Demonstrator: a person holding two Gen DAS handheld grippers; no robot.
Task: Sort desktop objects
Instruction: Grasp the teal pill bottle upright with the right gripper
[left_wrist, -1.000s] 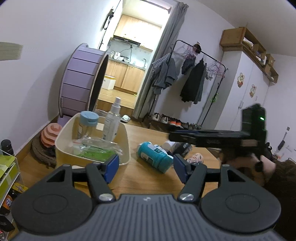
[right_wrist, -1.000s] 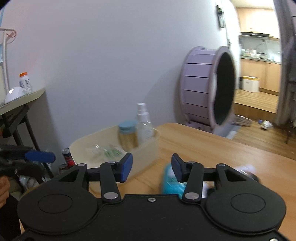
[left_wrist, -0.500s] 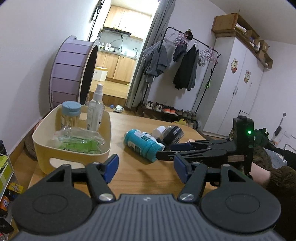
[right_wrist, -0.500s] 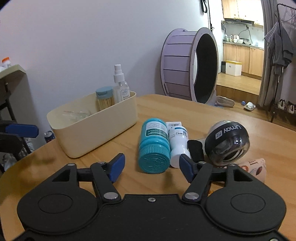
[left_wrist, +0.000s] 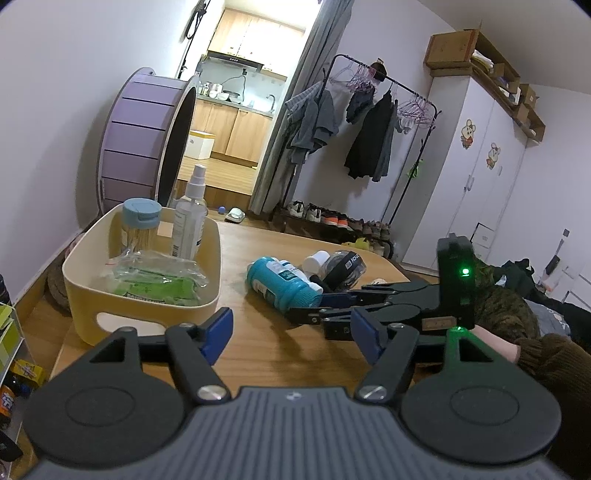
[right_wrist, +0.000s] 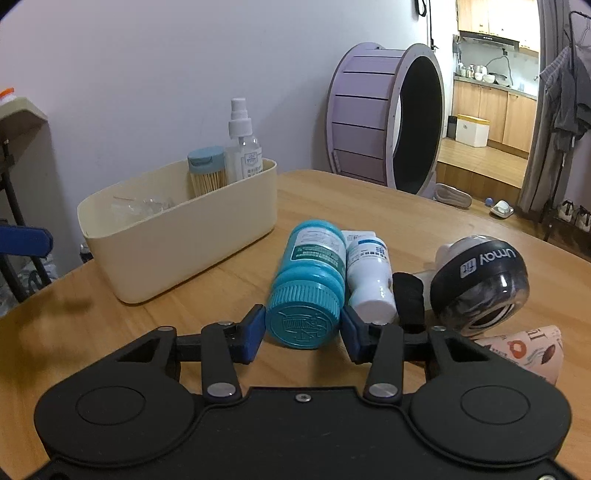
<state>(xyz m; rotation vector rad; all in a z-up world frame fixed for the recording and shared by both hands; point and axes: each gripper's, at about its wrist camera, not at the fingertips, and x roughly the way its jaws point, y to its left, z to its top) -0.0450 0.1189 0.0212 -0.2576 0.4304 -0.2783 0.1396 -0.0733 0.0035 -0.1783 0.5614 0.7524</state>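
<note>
The right claw (right_wrist: 303, 328) sits low over the tabletop (right_wrist: 110, 332) with the teal bottle (right_wrist: 308, 280) directly ahead of it: the bottle lies on its side, its long axis running away from the claw toward the far edge, ribbed cap nearest, so the cap end is what sits between the two blue pads (right_wrist: 255, 330). The jaws are closing; the pads flank the cap on left and right and look to be at or just shy of its sides, and I cannot tell for sure that they press on it yet. Touching the bottle's right side lies a small white bottle (right_wrist: 369, 277), parallel to it and cap toward the claw, so the right pad has to slip into the narrow seam between the two. Further right are a black strap (right_wrist: 408, 295), a round black-and-clear ball (right_wrist: 480, 284) and a printed pink packet (right_wrist: 524, 347). Beyond and to the left, well apart from the bottle, stands the cream bin (right_wrist: 177, 236) holding a spray bottle (right_wrist: 243, 144) and a toothpick jar (right_wrist: 207, 170); it is the likely destination. The right hand is clearly the nearer one, pitched gently downward. The left claw (left_wrist: 291, 336) hangs back near the tabletop's near edge, its jaws opening with nothing between them, facing the bin (left_wrist: 144, 306) and the bottle (left_wrist: 284, 286)
</note>
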